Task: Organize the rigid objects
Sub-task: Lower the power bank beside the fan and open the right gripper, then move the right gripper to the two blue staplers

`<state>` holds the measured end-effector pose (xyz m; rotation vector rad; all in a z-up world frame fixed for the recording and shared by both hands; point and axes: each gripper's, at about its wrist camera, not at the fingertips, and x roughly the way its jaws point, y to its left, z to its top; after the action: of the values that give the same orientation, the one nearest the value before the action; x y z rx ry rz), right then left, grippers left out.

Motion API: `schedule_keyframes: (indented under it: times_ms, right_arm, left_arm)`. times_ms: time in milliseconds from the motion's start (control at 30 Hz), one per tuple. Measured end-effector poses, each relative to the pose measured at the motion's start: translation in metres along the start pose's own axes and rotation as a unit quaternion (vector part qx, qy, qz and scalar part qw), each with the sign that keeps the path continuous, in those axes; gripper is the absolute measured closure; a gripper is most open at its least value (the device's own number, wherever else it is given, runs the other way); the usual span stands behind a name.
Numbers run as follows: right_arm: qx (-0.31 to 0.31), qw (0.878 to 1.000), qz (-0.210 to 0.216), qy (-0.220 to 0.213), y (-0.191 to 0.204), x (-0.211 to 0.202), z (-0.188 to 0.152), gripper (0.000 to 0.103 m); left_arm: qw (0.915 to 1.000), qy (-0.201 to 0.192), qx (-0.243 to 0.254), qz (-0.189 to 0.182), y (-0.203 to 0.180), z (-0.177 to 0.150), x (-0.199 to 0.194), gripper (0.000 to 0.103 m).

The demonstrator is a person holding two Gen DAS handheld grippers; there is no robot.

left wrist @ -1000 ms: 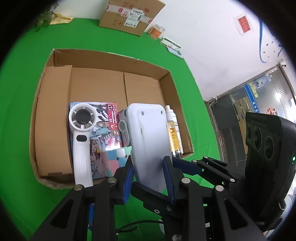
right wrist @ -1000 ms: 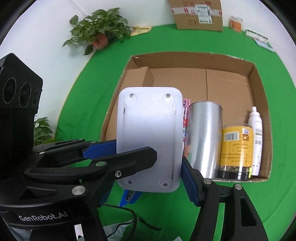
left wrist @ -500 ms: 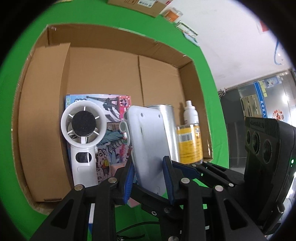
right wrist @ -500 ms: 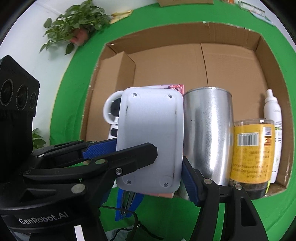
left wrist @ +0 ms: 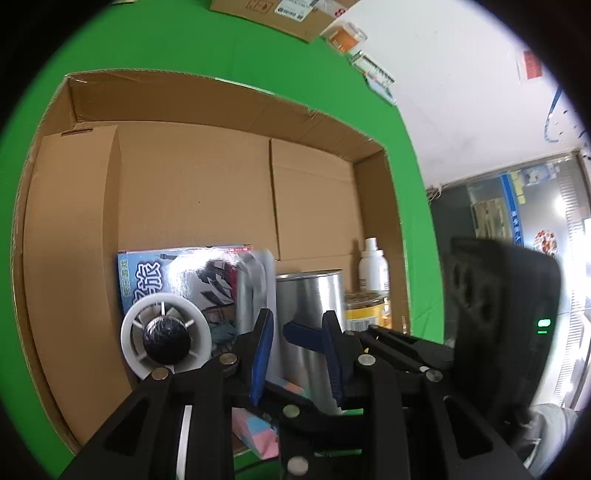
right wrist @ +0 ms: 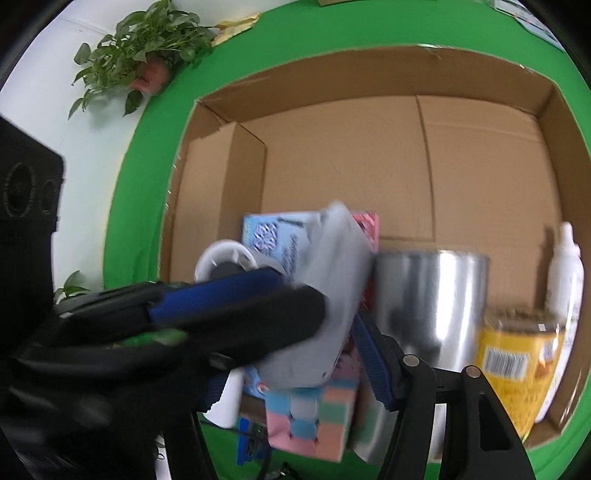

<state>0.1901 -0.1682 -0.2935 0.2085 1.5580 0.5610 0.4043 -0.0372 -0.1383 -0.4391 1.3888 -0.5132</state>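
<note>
A white flat device (right wrist: 328, 280), blurred and tilted, hangs low in the open cardboard box (right wrist: 369, 74) between a picture box (right wrist: 273, 232) and a silver can (right wrist: 432, 295). My right gripper (right wrist: 321, 301) has the device between its blue pads, pressing its sides as the jaws close. In the left wrist view the device (left wrist: 255, 284) stands just beyond the left finger. My left gripper (left wrist: 297, 317) is closing with only the silver can (left wrist: 310, 291) showing through its gap. A white hand fan (left wrist: 166, 339) lies to the left.
A yellow-labelled jar (right wrist: 517, 354) and a white bottle (right wrist: 563, 269) stand along the box's right wall. A pastel cube (right wrist: 314, 417) sits under the device. The box's far half is bare cardboard. A potted plant (right wrist: 147, 48) and a second carton (left wrist: 266, 11) are outside on the green cloth.
Both grippers came down and forward into the box. The device, upright between both sets of pads before, now leans over and no longer fills the left gripper's gap.
</note>
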Motion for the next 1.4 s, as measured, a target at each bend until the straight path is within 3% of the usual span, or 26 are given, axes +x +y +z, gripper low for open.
schedule_keyframes:
  times_ms: [200, 267, 300, 367, 400, 433, 500, 567, 667, 800, 900, 1033, 1167, 1400]
  right_arm:
    - [0.007, 1.000, -0.004, 0.005, -0.002, 0.000, -0.011, 0.041]
    - [-0.001, 1.000, -0.009, 0.002, -0.003, -0.005, -0.025, 0.034]
    - [-0.006, 1.000, -0.012, -0.001, -0.004, -0.009, -0.032, 0.028]
    - [-0.014, 1.000, -0.014, -0.011, -0.003, -0.017, -0.044, 0.004]
    - [-0.017, 0.999, -0.026, -0.025, -0.002, -0.024, -0.051, 0.000]
    - [-0.019, 0.999, -0.029, -0.035, -0.002, -0.029, -0.055, 0.001]
    - [-0.033, 0.997, -0.037, -0.056, 0.001, -0.040, -0.062, 0.001]
    - [-0.043, 0.996, -0.033, -0.066, 0.003, -0.047, -0.068, 0.001]
    - [-0.047, 0.996, -0.034, -0.066, 0.006, -0.051, -0.079, 0.001]
    - [-0.040, 0.999, -0.029, -0.016, 0.009, -0.035, -0.102, 0.001]
    - [-0.040, 0.999, -0.025, 0.020, 0.012, -0.020, -0.129, 0.001]
    - [-0.061, 0.995, -0.040, 0.060, 0.022, -0.006, -0.158, 0.001]
    - [-0.089, 0.992, -0.062, 0.063, 0.027, -0.007, -0.172, 0.001]
    - [-0.062, 0.993, -0.081, 0.061, 0.012, -0.012, -0.187, 0.001]
  left_arm:
    - [0.9994, -0.001, -0.020, 0.029, 0.014, -0.013, -0.005, 0.077]
    - [0.9992, -0.015, -0.014, 0.036, 0.015, -0.023, -0.017, 0.077]
    - [0.9987, -0.024, -0.012, 0.043, 0.017, -0.028, -0.024, 0.073]
    - [0.9965, -0.046, -0.009, 0.069, 0.020, -0.041, -0.039, 0.065]
    - [0.9946, -0.061, -0.006, 0.084, 0.021, -0.049, -0.047, 0.056]
    - [0.9928, -0.072, -0.003, 0.096, 0.022, -0.054, -0.053, 0.044]
    - [0.9861, -0.102, 0.000, 0.131, 0.024, -0.070, -0.069, 0.031]
    - [0.9826, -0.122, 0.000, 0.140, 0.028, -0.084, -0.080, 0.030]
    - [0.9848, -0.118, -0.022, 0.126, 0.040, -0.107, -0.087, 0.030]
    - [0.9903, -0.087, -0.048, 0.098, 0.058, -0.142, -0.081, 0.030]
    - [0.9948, -0.052, -0.068, 0.056, 0.073, -0.164, -0.060, 0.030]
    - [0.9959, -0.006, -0.086, 0.028, 0.092, -0.187, -0.026, 0.030]
    - [0.9951, 0.013, -0.098, 0.002, 0.102, -0.197, 0.000, 0.032]
    - [0.9953, 0.032, -0.088, -0.024, 0.089, -0.193, 0.030, 0.031]
